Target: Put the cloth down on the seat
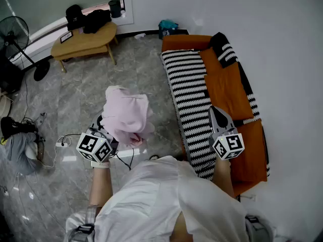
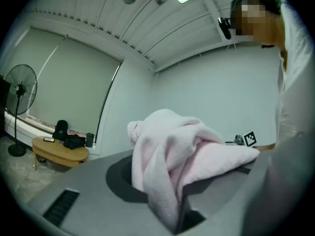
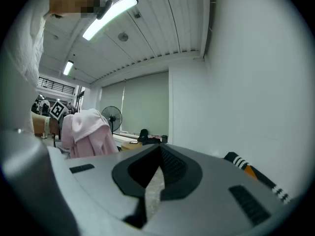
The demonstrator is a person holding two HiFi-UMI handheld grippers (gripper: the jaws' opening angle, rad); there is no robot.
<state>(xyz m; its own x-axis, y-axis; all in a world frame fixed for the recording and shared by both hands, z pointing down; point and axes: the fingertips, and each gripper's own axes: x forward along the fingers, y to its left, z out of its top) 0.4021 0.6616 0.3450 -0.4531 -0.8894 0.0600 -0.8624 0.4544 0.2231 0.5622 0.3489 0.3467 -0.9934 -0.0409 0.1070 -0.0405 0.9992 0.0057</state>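
Note:
A pale pink cloth (image 1: 126, 116) hangs bunched over the grey tiled floor, left of the sofa. My left gripper (image 1: 109, 131) is shut on it; in the left gripper view the cloth (image 2: 183, 154) fills the gap between the jaws and spills over them. The sofa is orange, and a black-and-white striped cover lies over its seat (image 1: 191, 92). My right gripper (image 1: 218, 114) hovers over the front of that seat. Its jaws meet with nothing between them, as the right gripper (image 3: 151, 183) shows in its own view. The cloth (image 3: 88, 134) also appears there at the left.
A low wooden table (image 1: 83, 40) with black bags stands at the far left. A standing fan (image 1: 15, 32) is beside it. A power strip with cables (image 1: 63, 144) and dark items (image 1: 17, 135) lie on the floor. White wall runs behind the sofa.

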